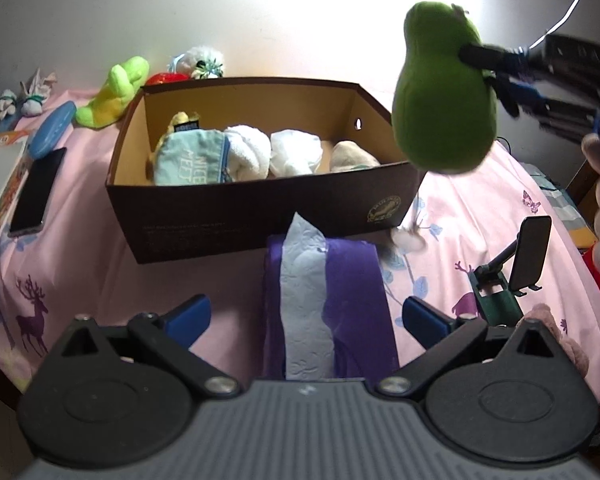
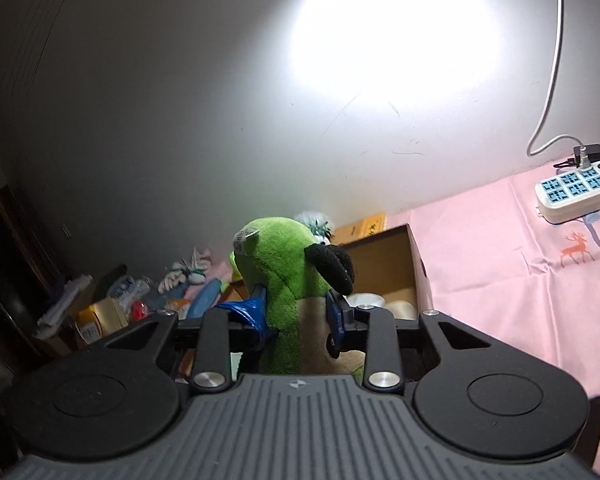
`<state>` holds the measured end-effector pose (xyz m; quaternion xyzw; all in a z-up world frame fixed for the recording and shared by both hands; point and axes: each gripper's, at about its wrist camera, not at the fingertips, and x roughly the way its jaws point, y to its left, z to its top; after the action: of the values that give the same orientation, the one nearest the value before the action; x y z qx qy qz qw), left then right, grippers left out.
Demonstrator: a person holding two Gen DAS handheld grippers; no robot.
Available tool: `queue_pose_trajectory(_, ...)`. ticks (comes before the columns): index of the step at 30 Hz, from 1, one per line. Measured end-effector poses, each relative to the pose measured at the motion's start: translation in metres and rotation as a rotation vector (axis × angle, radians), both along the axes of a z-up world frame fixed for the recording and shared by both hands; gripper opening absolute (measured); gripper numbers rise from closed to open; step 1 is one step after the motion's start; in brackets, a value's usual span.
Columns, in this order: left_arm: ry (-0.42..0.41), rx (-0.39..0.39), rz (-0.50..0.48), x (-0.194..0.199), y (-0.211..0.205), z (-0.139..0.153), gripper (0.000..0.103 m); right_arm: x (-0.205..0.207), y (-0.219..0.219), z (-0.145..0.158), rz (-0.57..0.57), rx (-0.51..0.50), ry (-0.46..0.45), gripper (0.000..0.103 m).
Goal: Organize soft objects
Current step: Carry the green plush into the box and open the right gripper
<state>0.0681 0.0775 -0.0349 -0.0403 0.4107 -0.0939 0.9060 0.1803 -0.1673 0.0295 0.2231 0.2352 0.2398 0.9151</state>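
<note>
My right gripper (image 2: pixel 296 316) is shut on a green avocado-shaped plush (image 2: pixel 284 276) and holds it in the air; the plush also shows in the left wrist view (image 1: pixel 444 100), above the right end of the brown cardboard box (image 1: pixel 260 208). The box holds a light blue pouch (image 1: pixel 192 160), white rolled cloths (image 1: pixel 252 152) and a beige soft item (image 1: pixel 352 156). My left gripper (image 1: pixel 306 316) is open and empty, low over a purple tissue pack (image 1: pixel 328 304) in front of the box. A yellow-green plush (image 1: pixel 114 92) lies behind the box's left corner.
A phone (image 1: pixel 36 192), books (image 1: pixel 0 176) and a blue disc (image 1: pixel 52 130) lie left of the box on the pink sheet. A small phone stand (image 1: pixel 512 272) stands at the right. A power strip (image 2: pixel 576 192) lies on the sheet by the wall.
</note>
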Motion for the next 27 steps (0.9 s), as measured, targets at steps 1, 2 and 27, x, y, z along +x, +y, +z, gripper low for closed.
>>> queue_pose_trajectory(1, -0.001, -0.001, 0.011, -0.002, 0.003, 0.0, 0.101, 0.012, 0.005, 0.004, 0.003, 0.01, 0.006, 0.014)
queue_pose_trajectory(2, -0.001, -0.001, 0.022, -0.003, 0.006, 0.0, 0.101, 0.022, 0.01, 0.007, 0.008, 0.004, 0.006, 0.014)
queue_pose_trajectory(27, -0.006, -0.041, 0.152, -0.024, 0.059, -0.002, 0.101, 0.106, 0.071, -0.033, 0.026, -0.333, 0.303, 0.021)
